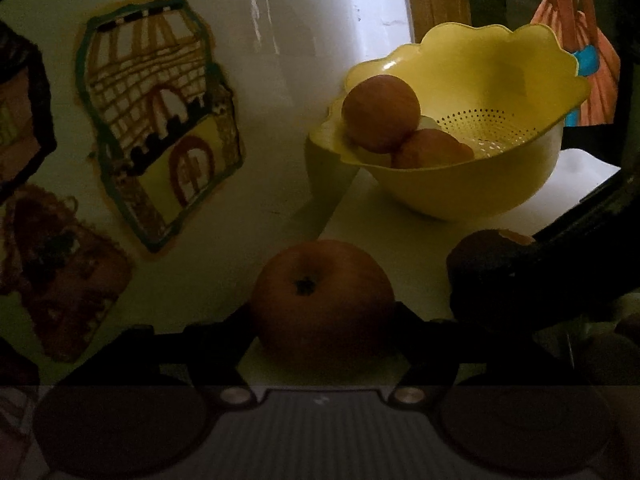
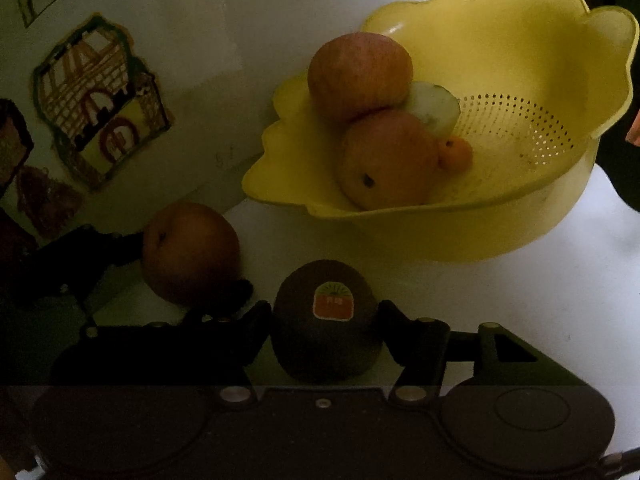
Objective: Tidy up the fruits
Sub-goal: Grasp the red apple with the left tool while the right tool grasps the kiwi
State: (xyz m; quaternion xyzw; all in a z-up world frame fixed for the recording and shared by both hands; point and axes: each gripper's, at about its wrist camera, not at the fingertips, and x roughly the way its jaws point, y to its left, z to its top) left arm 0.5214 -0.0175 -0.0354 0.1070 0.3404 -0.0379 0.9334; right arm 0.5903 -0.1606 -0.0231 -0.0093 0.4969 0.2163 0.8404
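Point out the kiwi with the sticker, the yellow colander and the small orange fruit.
kiwi point(image 2: 325, 320), right wrist view, on its sticker.
yellow colander point(image 2: 500, 52), right wrist view, inner back wall.
small orange fruit point(image 2: 456, 154), right wrist view, its middle.

In the bowl point(image 2: 520, 220), the pale fruit point(image 2: 434, 110) sits half hidden behind two apples point(image 2: 360, 76)

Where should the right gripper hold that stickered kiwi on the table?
Across its widest middle. The kiwi stands on the white table with its sticker facing the camera, and the right gripper already has a finger on either side of its rounded flanks. Come in level from the near side, low on the belly, since the top tapers and could slip out.
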